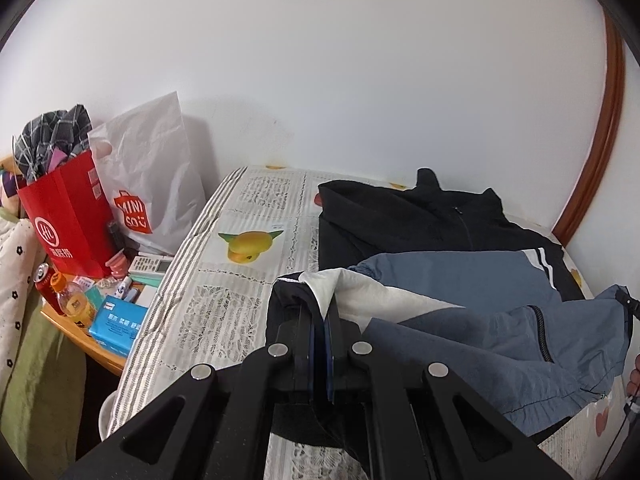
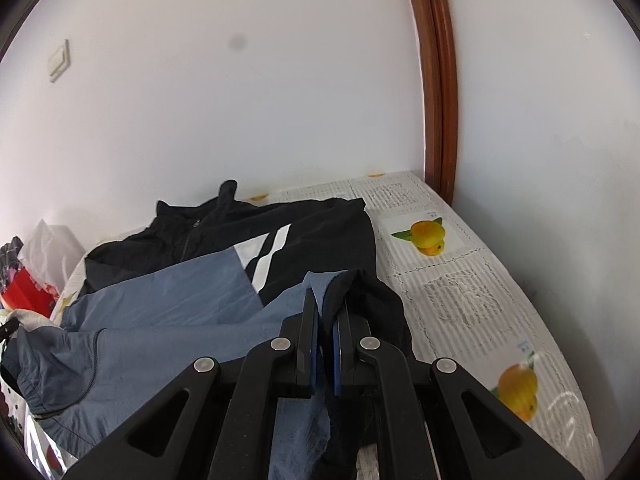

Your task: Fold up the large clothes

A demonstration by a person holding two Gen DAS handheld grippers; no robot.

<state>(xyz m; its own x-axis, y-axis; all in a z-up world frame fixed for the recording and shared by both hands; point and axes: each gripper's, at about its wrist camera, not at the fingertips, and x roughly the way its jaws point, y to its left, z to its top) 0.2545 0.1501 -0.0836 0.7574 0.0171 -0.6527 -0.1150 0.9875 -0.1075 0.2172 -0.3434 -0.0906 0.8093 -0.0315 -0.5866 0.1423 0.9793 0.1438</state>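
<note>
We are pinching the big jacket point(image 1: 460, 280) with both tools: the left gripper point(image 1: 322, 312) is squeezing its white and dark edge, and the right gripper point(image 2: 326, 312) is squeezing its blue and black edge. The thin, crinkly jacket is lying on the bumpy, lacy table cover point(image 1: 224, 288) with orange fruit pictures.

We cannot see the blue, black and white zip jacket's point(image 2: 160, 300) hem, pinched between both tongs; its near part drops below our view, and the small packets point(image 1: 116, 320) left stay unreadable.
</note>
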